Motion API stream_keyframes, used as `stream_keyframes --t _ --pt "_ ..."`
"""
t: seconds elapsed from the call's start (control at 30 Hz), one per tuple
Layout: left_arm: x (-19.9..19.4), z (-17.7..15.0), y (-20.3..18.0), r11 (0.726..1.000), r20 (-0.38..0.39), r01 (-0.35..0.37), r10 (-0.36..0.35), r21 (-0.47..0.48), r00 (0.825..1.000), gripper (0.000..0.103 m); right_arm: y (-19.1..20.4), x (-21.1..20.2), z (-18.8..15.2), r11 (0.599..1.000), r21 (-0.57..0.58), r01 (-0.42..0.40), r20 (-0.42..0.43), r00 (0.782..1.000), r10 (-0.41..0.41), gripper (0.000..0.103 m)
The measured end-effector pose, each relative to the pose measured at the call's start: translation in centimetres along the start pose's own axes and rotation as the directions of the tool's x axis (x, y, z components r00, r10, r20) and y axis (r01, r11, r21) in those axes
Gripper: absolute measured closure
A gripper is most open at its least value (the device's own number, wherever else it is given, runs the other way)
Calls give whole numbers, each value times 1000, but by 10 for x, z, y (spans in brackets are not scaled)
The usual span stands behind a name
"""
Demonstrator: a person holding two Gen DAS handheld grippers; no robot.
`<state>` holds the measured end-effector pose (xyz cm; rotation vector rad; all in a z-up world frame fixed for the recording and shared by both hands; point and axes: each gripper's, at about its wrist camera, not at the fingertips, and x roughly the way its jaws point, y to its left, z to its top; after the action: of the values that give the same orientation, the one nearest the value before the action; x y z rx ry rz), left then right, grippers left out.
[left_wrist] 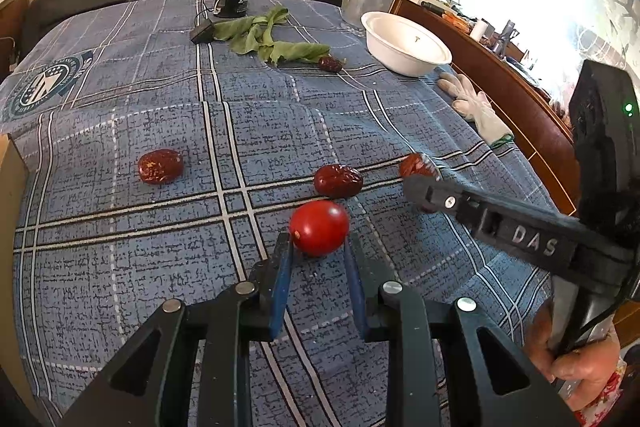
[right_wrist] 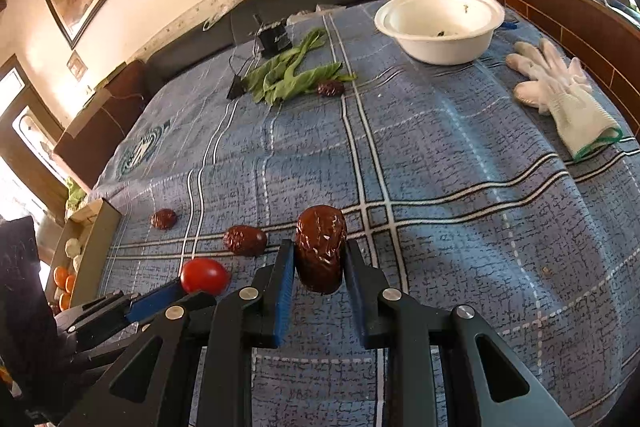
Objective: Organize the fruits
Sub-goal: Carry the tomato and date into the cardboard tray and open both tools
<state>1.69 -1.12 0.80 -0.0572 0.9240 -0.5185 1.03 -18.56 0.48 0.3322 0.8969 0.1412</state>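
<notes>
Left hand-held gripper (left_wrist: 318, 247) pinches the tomato (left_wrist: 319, 227) at lower centre by its near end, so it may squirt out. Right hand-held gripper (right_wrist: 319, 259) clamps a date (right_wrist: 320, 247), which could tip free on the way to the bowl (right_wrist: 440, 23).

raised pale letters "das" (left_wrist: 534, 243) stand on the black arm of the right claw (left_wrist: 420, 183), seen from the left wrist view. a round dark-blue emblem (left_wrist: 48, 87) with a white star is printed on the blue checked cloth (left_wrist: 260, 131); its ring of lettering is too small and warped to read. a small white mark on the black cylinder (left_wrist: 233, 1) at the far end cannot be read either.
</notes>
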Motion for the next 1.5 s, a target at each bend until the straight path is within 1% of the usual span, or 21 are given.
stream_keyframes --t 0.03,0.07,0.13,0.2,0.3,0.43,0.53,0.6,0.67,0.73,0.83,0.93,1.0,1.03,1.1,1.17,1.27,1.3,1.37,1.43,1.5 --pt "0 0 0 1000 -1 0 0 0 1000 74 0 2 -1 1000 5 -5 -14 1000 5 76" --pt "0 0 -1 1000 -1 1 -1 -1 1000 62 -1 4 -1 1000 11 -8 -20 1000 8 76" --pt "1 1 -1 1000 0 -18 18 0 1000 46 0 4 -1 1000 6 3 -13 1000 -3 76" --pt "1 2 -1 1000 -3 -22 22 1 1000 46 1 5 0 1000 7 10 -14 1000 -9 76" --pt "0 5 0 1000 7 -21 21 -5 1000 45 5 5 0 1000 -5 13 -11 1000 -13 71" --pt "2 13 -1 1000 33 -19 18 3 999 48 9 7 0 999 -24 34 -5 999 -34 70" --pt "8 12 -2 1000 -2 18 -18 9 1000 74 7 6 0 999 -22 30 -6 1000 -30 71" --pt "10 10 -6 999 -9 19 -18 26 1000 74 6 6 0 1000 -15 26 -6 1000 -26 72" --pt "7 8 -8 999 4 16 -16 41 1000 75 3 3 0 1000 4 9 1 1000 -9 72" --pt "5 7 -6 999 13 4 -4 37 1000 75 -2 -3 2 1000 20 10 28 1000 -11 72" --pt "1 7 2 1000 18 7 -7 -9 1000 75 -9 -9 4 999 46 4 55 998 -7 72" --pt "-17 5 8 999 72 -10 12 -33 997 74 -12 -11 5 998 60 -4 67 998 0 72" --pt "-30 4 18 996 91 -16 24 -86 996 74 -10 -15 6 998 52 18 96 995 -23 72" --pt "-41 2 26 992 101 -2 15 -129 995 74 -8 -19 6 998 53 26 110 993 -32 72" --pt "-68 -5 40 981 139 28 -1 -192 990 74 -2 -31 7 998 66 0 128 992 -8 72" --pt "-98 -16 54 975 163 7 30 -224 986 74 18 -48 5 998 43 -38 149 988 32 72" --pt "-148 -36 78 964 201 -60 115 -260 973 74 58 -67 -3 995 -24 -92 150 984 94 72" --pt "-166 -45 87 957 215 -101 163 -271 963 74 77 -74 -8 991 -64 -116 148 981 125 72" --pt "-196 -65 107 935 227 -195 267 -296 937 74 116 -83 -20 977 -152 -152 137 975 173 72" --pt "-217 -86 129 902 207 -273 353 -335 912 74 161 -86 -37 947 -248 -203 99 967 234 71" --pt "-232 -110 155 865 175 -319 408 -386 896 74 196 -80 -52 916 -310 -254 43 959 281 71"
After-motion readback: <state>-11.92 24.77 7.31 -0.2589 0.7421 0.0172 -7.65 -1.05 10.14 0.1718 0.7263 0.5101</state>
